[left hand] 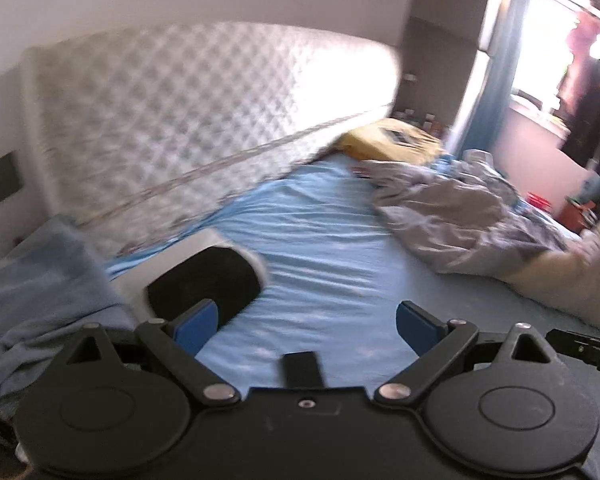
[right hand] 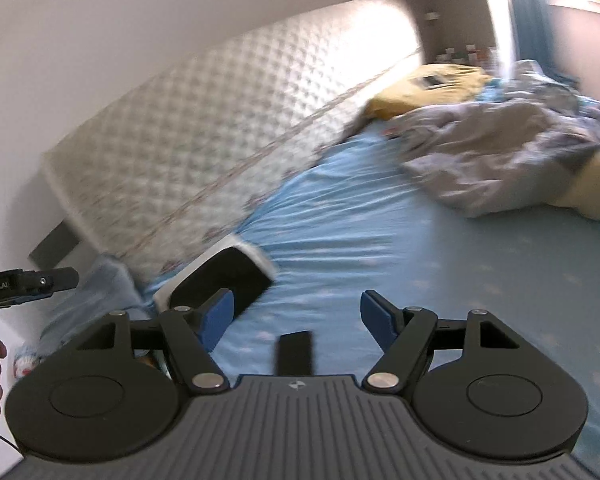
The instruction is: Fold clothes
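Observation:
A crumpled grey garment [left hand: 456, 220] lies on the light blue bed sheet [left hand: 320, 248] at the far right; it also shows in the right wrist view [right hand: 500, 156]. A yellow item [left hand: 392, 140] lies beyond it near the wall, also seen in the right wrist view [right hand: 428, 88]. My left gripper [left hand: 306, 322] is open and empty above the sheet. My right gripper [right hand: 296, 316] is open and empty above the sheet [right hand: 360, 248]. Both are well short of the garment. The views are blurred.
A white quilted mattress [left hand: 188, 120] leans against the wall at the left. A white and black box [left hand: 204, 280] lies on the sheet by it. A blue towel [left hand: 40, 284] sits at the left. A cream pillow [left hand: 572, 272] lies right. A window [left hand: 556, 40] is at far right.

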`<state>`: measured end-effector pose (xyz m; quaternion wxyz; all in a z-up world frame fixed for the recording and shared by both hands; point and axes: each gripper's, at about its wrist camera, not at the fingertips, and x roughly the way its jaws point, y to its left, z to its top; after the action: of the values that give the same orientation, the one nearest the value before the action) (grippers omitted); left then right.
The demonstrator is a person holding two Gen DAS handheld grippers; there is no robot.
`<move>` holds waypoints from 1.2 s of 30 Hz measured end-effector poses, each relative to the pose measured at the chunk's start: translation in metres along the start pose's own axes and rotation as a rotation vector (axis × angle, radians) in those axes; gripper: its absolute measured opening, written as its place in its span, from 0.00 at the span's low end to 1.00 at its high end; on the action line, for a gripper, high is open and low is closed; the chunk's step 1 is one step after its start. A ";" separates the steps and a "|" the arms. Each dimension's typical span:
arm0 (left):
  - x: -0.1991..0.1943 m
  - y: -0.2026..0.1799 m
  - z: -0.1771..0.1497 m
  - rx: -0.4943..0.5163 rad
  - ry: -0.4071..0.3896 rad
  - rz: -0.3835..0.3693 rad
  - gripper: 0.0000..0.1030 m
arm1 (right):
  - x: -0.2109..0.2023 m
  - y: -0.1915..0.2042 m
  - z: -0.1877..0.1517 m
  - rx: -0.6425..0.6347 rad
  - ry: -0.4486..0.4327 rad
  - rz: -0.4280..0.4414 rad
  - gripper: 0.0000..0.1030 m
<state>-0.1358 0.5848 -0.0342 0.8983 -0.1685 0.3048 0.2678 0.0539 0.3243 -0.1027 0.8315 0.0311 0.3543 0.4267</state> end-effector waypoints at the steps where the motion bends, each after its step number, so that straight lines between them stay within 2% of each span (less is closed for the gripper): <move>1: 0.001 -0.010 0.002 0.017 0.000 -0.014 0.93 | -0.008 -0.005 -0.001 0.004 -0.010 -0.019 0.72; 7: 0.009 -0.067 0.008 0.116 -0.006 -0.087 0.94 | -0.053 -0.037 -0.008 0.048 -0.059 -0.132 0.72; 15: 0.011 -0.122 0.011 0.202 0.014 -0.163 0.94 | -0.110 -0.073 -0.016 0.112 -0.102 -0.281 0.72; 21: 0.003 -0.166 0.006 0.310 -0.005 -0.173 0.95 | -0.147 -0.097 -0.030 0.165 -0.129 -0.359 0.72; 26: -0.004 -0.210 -0.010 0.327 0.003 -0.191 0.95 | -0.177 -0.122 -0.039 0.175 -0.125 -0.411 0.72; 36: -0.030 -0.332 -0.063 0.374 0.023 -0.203 0.96 | -0.251 -0.196 -0.055 0.196 -0.080 -0.537 0.72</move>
<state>0.0091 0.2787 -0.0163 0.9328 -0.0318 0.3407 0.1129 0.0579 0.0027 -0.0719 0.9211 0.0329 0.3563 0.1533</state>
